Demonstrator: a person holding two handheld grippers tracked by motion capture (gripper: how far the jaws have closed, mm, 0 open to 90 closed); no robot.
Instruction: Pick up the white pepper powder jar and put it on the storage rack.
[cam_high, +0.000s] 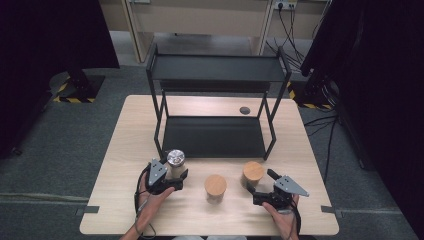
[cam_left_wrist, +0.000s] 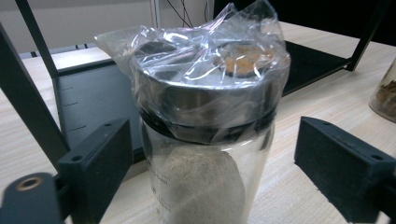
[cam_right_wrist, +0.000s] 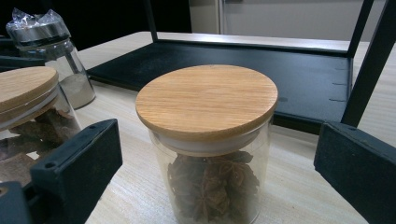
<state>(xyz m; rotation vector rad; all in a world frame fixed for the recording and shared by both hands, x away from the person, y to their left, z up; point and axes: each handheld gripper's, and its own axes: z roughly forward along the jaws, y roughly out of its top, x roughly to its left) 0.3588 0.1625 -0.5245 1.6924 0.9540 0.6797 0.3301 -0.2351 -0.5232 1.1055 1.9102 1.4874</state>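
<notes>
Under its plastic wrap (cam_left_wrist: 205, 42), the shaker jar (cam_left_wrist: 205, 154) holds pale powder (cam_left_wrist: 196, 186).

Overhead table (cam_high: 125, 150) view; two close, level.

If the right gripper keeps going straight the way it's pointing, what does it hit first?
Most likely the wooden-lidded jar of star anise, which stands between the right gripper's open jaws; beyond it lies the black rack's lower shelf.

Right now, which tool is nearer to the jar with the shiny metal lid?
Left. The left tool has its jaws on either side of the metal-lidded jar. The right tool is across the table, at a wooden-lidded jar.
</notes>
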